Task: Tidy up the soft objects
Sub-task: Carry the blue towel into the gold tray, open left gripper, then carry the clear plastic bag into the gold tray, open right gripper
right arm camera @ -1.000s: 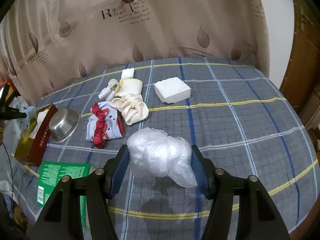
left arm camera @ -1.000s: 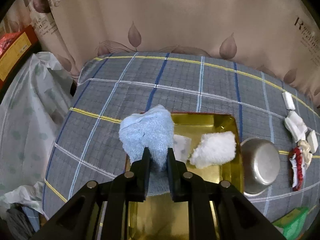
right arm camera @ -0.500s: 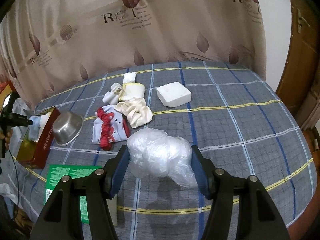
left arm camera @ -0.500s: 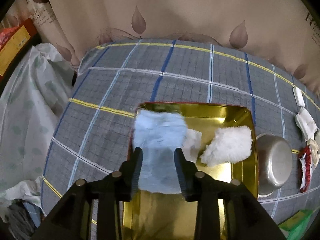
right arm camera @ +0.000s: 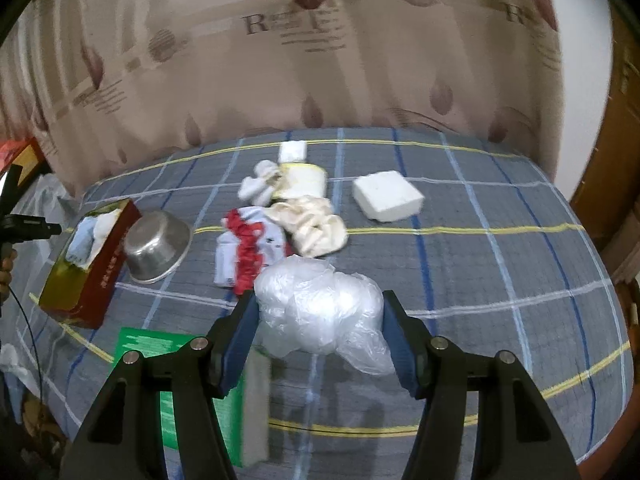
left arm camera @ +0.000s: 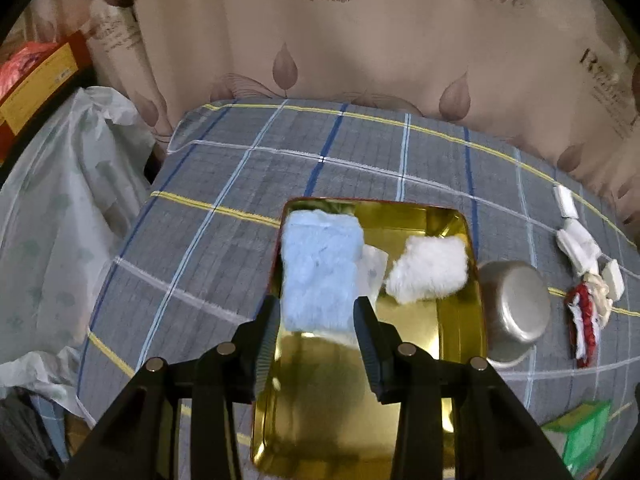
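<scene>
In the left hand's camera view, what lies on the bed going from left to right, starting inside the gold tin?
Blue fluffy cloth → white fluffy cloth, both in the gold tin → steel bowl → red and white fabric.

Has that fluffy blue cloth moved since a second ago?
Yes. The blue cloth was pinched above the gold tin; now it lies along the tin's left side, and the left gripper jaws have just been opening.
</scene>
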A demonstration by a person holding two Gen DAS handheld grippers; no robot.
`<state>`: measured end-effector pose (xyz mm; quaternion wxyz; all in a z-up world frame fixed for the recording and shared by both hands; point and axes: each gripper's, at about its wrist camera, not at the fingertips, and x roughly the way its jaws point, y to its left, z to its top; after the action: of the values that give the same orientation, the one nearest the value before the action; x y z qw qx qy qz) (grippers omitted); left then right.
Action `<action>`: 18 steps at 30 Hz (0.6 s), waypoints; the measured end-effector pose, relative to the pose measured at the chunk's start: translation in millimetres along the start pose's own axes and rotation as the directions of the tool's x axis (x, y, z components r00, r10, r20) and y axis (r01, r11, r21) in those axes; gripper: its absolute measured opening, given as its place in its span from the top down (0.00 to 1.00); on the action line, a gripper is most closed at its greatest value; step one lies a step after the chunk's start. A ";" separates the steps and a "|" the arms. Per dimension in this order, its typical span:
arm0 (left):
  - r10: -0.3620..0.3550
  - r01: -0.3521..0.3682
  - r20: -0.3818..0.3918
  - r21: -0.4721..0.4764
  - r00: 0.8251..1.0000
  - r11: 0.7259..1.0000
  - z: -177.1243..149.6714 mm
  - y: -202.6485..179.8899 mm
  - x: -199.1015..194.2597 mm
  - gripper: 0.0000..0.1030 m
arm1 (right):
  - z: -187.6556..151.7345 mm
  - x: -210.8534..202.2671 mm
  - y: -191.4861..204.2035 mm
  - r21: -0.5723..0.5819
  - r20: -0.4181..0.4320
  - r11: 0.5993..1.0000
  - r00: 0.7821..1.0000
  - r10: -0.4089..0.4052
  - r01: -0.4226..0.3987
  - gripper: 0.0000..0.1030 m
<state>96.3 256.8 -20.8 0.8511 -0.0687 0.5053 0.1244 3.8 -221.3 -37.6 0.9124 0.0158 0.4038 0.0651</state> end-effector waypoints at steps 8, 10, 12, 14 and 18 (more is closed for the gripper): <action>0.026 -0.026 0.066 0.001 0.998 1.000 -38.0 1.7 -25.5 0.62 | 10.4 10.2 58.2 -0.115 -0.043 0.987 0.994 0.104 -0.108 0.44; 0.033 -0.033 0.070 -0.008 0.997 0.999 -48.0 3.3 -27.6 0.62 | 12.4 11.9 76.4 -0.144 -0.054 0.979 0.989 0.138 -0.144 0.44; 0.035 -0.033 0.073 -0.025 0.997 0.999 -56.2 7.3 -28.6 0.62 | 14.1 14.7 95.2 -0.178 -0.070 0.968 0.984 0.167 -0.177 0.44; 0.043 -0.040 0.074 -0.048 0.996 0.998 -64.8 12.9 -28.5 0.62 | 15.1 17.3 117.3 -0.212 -0.090 0.952 0.975 0.204 -0.219 0.44; 0.080 -0.073 0.075 -0.086 0.994 0.994 -74.2 27.6 -27.7 0.62 | 18.3 23.8 163.6 -0.271 -0.130 0.914 0.952 0.277 -0.303 0.44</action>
<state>13.3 261.3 -31.9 0.8614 -0.0794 0.4682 0.1804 15.8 -55.6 -29.5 0.8662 -0.0600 0.4234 0.2586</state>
